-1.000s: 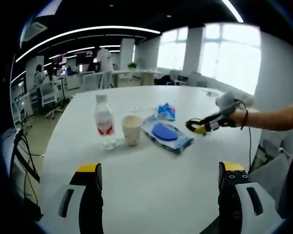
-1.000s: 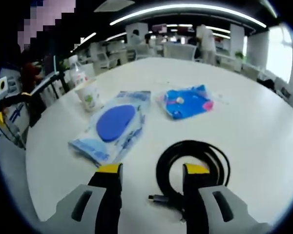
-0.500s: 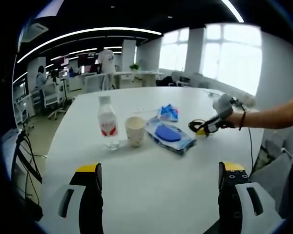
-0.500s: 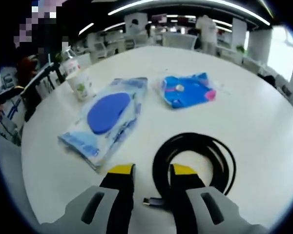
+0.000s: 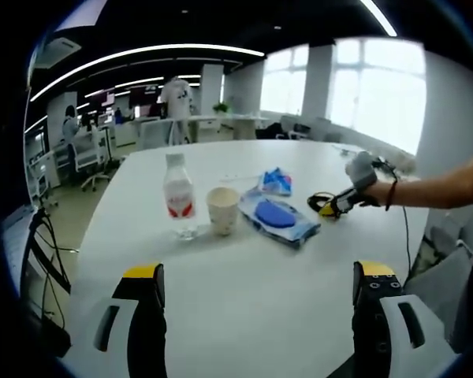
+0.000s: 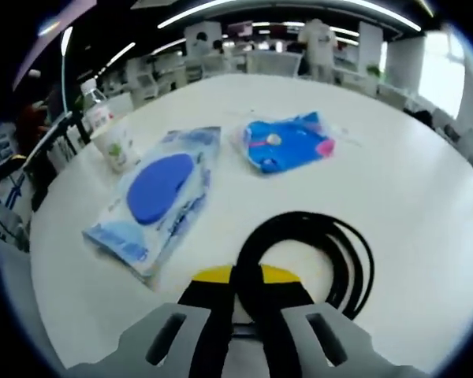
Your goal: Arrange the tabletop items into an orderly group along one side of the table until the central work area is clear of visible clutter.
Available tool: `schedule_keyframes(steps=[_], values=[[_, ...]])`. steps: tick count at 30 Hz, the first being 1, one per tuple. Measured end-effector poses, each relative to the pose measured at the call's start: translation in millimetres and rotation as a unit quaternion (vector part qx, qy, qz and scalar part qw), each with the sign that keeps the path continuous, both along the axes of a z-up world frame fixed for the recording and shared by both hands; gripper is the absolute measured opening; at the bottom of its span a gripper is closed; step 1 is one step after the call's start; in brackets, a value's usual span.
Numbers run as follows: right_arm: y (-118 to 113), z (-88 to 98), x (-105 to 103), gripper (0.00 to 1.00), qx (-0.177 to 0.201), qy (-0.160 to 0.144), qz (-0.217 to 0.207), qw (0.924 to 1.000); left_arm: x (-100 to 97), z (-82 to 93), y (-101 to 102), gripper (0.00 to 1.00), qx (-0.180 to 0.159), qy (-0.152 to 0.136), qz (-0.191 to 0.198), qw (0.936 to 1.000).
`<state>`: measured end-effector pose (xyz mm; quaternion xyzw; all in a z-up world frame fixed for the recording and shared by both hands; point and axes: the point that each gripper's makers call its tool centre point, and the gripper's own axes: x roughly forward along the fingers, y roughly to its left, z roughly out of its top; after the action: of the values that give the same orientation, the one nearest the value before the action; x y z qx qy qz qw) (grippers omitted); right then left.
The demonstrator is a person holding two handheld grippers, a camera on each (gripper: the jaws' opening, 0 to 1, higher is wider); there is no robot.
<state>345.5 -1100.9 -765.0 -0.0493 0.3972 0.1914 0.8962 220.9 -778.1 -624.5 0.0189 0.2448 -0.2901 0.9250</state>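
On the white table (image 5: 244, 268) stand a water bottle (image 5: 179, 206) and a paper cup (image 5: 222, 210), with a blue wet-wipes pack (image 5: 279, 218) and a small blue packet (image 5: 277, 182) to their right. My right gripper (image 6: 245, 276) is shut on a coiled black cable (image 6: 315, 250); in the left gripper view that gripper (image 5: 340, 204) is at the table's right, a person's arm behind it. The wipes pack (image 6: 154, 199), packet (image 6: 287, 145), cup (image 6: 114, 145) and bottle (image 6: 92, 100) lie beyond the cable. My left gripper (image 5: 256, 276) is open above the near table, nothing between its fingers.
Office desks, chairs and people stand behind the table (image 6: 426, 189). Black cables (image 5: 43, 252) hang off the left edge. A bare stretch of tabletop lies between my left gripper and the items.
My right gripper has shut on the near loop of the black cable, open a second ago. The left gripper view has shifted slightly; the items stay in place.
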Motion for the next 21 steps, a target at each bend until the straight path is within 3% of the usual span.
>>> schedule_keyframes(steps=[4,7,16,21], values=[[1,9.3,0,0.02,-0.002,-0.02,-0.002,0.9998,-1.2,0.6,2,0.97,0.0,-0.001,0.003,1.0],[2,19.6,1,0.02,0.025,-0.03,-0.028,0.9989,-1.9,0.5,3,0.97,0.001,-0.001,0.004,1.0],[-5,40.6,0,0.01,0.022,-0.059,-0.051,0.9968,-2.0,2.0,4,0.97,-0.001,-0.006,0.004,1.0],[-16,60.0,-3,0.01,0.021,-0.082,-0.084,0.9929,-1.8,4.3,4,0.97,-0.002,-0.01,0.004,0.9999]])
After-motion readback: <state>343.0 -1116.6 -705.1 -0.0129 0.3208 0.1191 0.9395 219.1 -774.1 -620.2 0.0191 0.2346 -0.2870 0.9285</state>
